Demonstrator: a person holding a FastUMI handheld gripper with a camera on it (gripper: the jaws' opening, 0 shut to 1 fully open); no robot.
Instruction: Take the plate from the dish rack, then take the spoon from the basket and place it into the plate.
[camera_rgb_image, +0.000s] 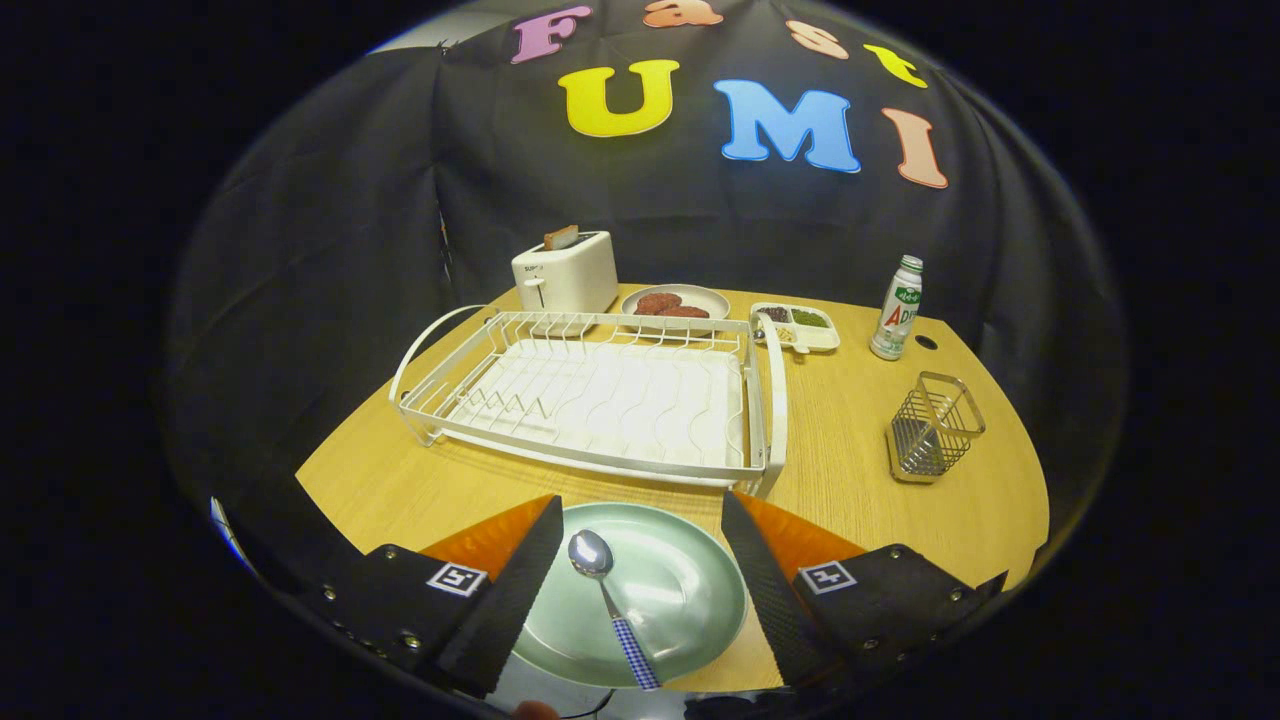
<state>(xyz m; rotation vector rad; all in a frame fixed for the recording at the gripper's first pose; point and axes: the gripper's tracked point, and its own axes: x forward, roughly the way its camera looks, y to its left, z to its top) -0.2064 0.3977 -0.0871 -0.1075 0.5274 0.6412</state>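
A pale green plate (672, 590) lies on the wooden table between my fingers, just in front of the white dish rack (600, 395). A spoon (608, 600) with a shiny bowl and a blue-checked handle rests in the plate, bowl pointing toward the rack. My gripper (640, 520) is open, its fingers standing either side of the plate and touching nothing. The wire basket (932, 427) stands to the right, beyond the fingers, with nothing showing inside it. The rack holds no dishes.
Behind the rack stand a white toaster (566, 272) with toast in it, a plate of brown patties (676, 303) and a small divided tray (797, 324). A green-labelled bottle (897, 308) stands at the back right. The table's edge curves close behind the basket.
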